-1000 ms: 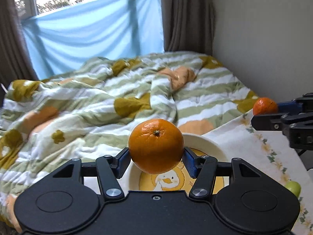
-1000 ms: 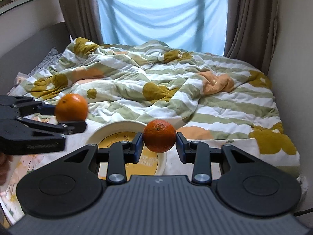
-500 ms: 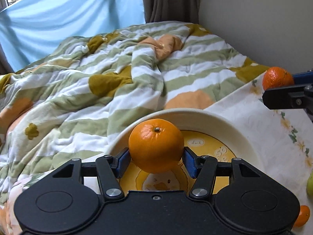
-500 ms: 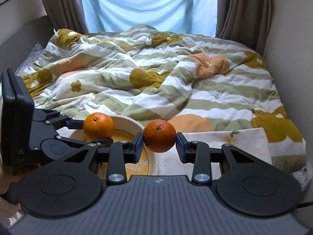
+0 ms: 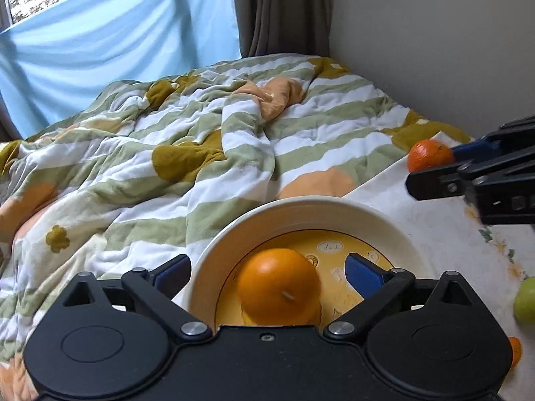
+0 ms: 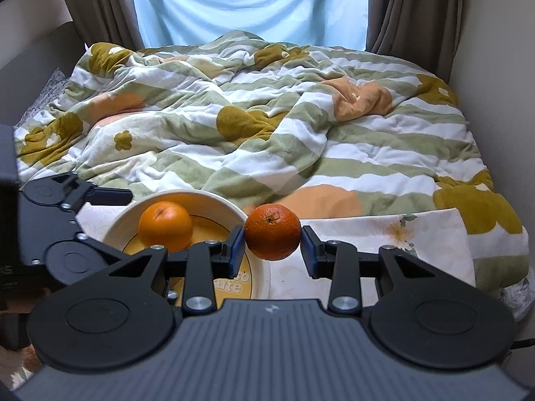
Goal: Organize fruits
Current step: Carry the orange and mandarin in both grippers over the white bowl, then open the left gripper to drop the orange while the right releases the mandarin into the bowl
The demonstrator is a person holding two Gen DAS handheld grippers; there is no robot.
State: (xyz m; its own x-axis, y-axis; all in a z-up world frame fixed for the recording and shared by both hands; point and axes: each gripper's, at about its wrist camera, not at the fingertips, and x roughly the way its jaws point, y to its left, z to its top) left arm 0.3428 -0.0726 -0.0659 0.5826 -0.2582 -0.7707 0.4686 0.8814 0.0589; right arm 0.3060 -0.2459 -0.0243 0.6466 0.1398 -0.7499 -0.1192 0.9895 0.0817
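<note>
A cream bowl with a yellow printed bottom (image 5: 301, 209) stands on a floral cloth. My left gripper (image 5: 267, 272) is open over it, and a light orange (image 5: 279, 285) lies in the bowl between its fingers, free of both. The same orange (image 6: 165, 225) and bowl (image 6: 180, 197) show in the right wrist view, with the left gripper (image 6: 110, 197) at the bowl's left. My right gripper (image 6: 272, 245) is shut on a darker orange (image 6: 272, 231), held just right of the bowl's rim; this orange also shows in the left wrist view (image 5: 429, 155).
A green fruit (image 5: 525, 297) and a small orange one (image 5: 515, 351) lie on the cloth (image 5: 451, 244) right of the bowl. A rumpled striped duvet (image 6: 267, 117) covers the bed behind. A wall runs along the right, curtains and window at the back.
My left gripper has opened and let the light orange drop into the bowl. My right gripper, still holding its orange, has moved closer to the bowl.
</note>
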